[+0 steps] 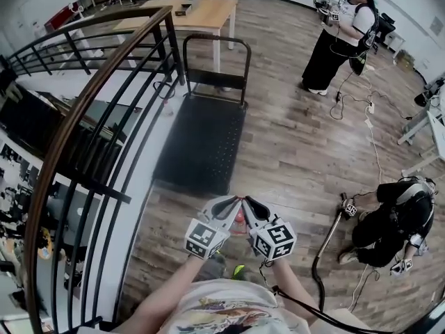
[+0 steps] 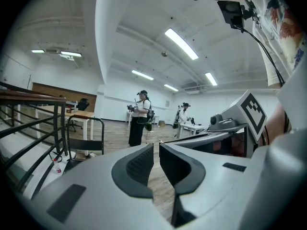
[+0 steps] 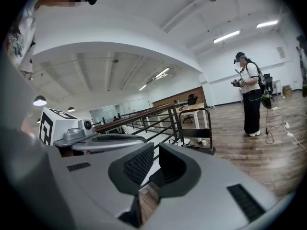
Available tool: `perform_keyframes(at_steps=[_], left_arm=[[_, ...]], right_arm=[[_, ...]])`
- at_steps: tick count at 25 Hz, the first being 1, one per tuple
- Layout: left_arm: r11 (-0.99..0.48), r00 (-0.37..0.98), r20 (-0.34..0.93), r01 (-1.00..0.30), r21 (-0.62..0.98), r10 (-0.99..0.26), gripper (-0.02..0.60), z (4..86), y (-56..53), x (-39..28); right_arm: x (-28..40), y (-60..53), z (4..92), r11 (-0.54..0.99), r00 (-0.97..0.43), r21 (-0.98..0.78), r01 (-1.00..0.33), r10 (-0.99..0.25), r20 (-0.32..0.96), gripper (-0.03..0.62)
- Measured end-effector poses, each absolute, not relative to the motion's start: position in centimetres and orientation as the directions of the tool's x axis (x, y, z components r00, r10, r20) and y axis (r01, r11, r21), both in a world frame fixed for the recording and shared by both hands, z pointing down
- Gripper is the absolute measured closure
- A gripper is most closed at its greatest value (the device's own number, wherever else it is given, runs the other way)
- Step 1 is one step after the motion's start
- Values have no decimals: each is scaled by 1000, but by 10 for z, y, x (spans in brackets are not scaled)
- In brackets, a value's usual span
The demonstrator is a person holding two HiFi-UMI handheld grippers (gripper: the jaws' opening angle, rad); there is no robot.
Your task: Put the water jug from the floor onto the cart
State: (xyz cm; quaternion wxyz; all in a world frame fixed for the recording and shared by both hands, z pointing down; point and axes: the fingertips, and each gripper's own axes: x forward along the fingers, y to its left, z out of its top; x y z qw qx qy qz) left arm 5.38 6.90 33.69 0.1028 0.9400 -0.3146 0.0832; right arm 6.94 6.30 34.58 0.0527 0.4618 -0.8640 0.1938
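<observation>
- Jaws on my left hand-held gripper (image 1: 229, 206) and right hand-held gripper (image 1: 252, 207) are closed, empty.
- Deck of the cart (image 1: 201, 145) is bare; water jug isn't aboard, possibly that reddish thing (image 1: 240, 218) between both, short of the cart.

Left tool (image 1: 227, 206) and right tool (image 1: 255, 209) held side by side, low centre, pointing at the cart (image 1: 201, 145).
Cart black, flat, bare, its handle (image 1: 216, 42) at the far end, beside the railing (image 1: 83, 110). Small reddish thing (image 1: 240, 218) showed between the tools, unclear what. Wooden bench (image 1: 201, 14) stood beyond. One person (image 1: 341, 40) stood far right, another (image 1: 393, 221) crouched near right.
</observation>
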Motion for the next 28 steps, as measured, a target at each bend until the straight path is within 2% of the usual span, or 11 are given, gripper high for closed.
perform_keyframes(at_steps=[12,28], left_arm=[[-765,776,312,-616,186,-548,500,404,19,75],[-681,703,408,-696,226,-583,499,580,-2,100]], right_arm=[[98,13,412,456,-551,-319,-831,-754,359,565],[124,-2,587,497,-588,-316,-808,-645,488,560]])
